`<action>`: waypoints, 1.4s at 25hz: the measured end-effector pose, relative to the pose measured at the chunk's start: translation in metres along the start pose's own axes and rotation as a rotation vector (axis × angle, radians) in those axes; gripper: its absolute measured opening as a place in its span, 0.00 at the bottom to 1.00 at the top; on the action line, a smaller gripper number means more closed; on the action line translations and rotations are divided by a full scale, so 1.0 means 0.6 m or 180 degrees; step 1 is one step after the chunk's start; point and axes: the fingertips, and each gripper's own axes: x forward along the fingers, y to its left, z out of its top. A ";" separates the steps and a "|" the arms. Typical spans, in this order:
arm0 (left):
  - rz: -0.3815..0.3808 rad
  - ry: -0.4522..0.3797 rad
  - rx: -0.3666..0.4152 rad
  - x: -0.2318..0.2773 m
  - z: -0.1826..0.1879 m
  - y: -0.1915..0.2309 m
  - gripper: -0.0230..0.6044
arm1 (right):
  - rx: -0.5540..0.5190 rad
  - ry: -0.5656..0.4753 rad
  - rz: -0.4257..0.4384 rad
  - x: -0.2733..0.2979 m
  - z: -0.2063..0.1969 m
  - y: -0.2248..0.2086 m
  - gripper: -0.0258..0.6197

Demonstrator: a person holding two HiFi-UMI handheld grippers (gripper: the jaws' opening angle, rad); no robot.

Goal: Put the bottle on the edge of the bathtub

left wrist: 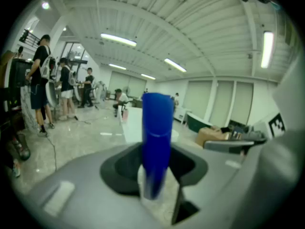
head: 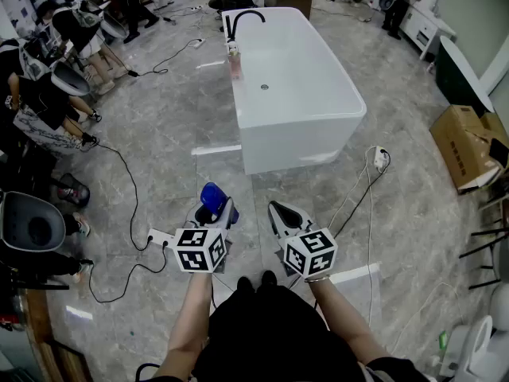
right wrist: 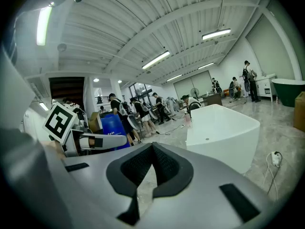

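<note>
A bottle (head: 211, 196) with a tall blue cap stands upright between the jaws of my left gripper (head: 215, 207), which is shut on it low on the body. In the left gripper view the bottle (left wrist: 157, 137) fills the centre of the left gripper (left wrist: 155, 175). My right gripper (head: 280, 212) is beside it to the right, shut with nothing in it; its pads (right wrist: 151, 168) meet. The white bathtub (head: 294, 126) stands some way ahead on the floor, with a black faucet (head: 242, 21) and a pink bottle (head: 234, 60) on its left rim. The tub (right wrist: 224, 128) also shows in the right gripper view.
A power strip (head: 380, 159) with its cable lies right of the tub. A cardboard box (head: 465, 146) sits at the far right. Several people and basins (head: 32, 225) line the left side, with cables (head: 127, 181) across the marble floor.
</note>
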 end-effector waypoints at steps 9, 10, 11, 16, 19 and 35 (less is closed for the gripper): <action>0.0008 0.0018 -0.0004 0.026 -0.001 -0.027 0.29 | 0.0164 -0.0029 0.0163 -0.013 -0.005 -0.028 0.04; 0.0007 0.0012 0.0000 0.029 0.001 -0.029 0.29 | 0.0178 -0.0032 0.0161 -0.014 -0.004 -0.033 0.04; 0.0007 0.0006 0.0004 0.033 0.003 -0.031 0.29 | 0.0185 -0.0034 0.0154 -0.015 -0.003 -0.039 0.04; -0.0005 -0.0003 0.0042 0.054 0.016 -0.033 0.29 | 0.0250 -0.0040 0.0066 -0.014 0.001 -0.070 0.04; -0.0016 -0.0002 0.0061 0.076 0.028 -0.020 0.29 | 0.0297 -0.0057 0.0013 0.002 0.007 -0.086 0.04; -0.0252 0.0132 0.0062 0.305 0.118 0.160 0.29 | 0.0381 -0.0050 -0.0115 0.268 0.091 -0.166 0.04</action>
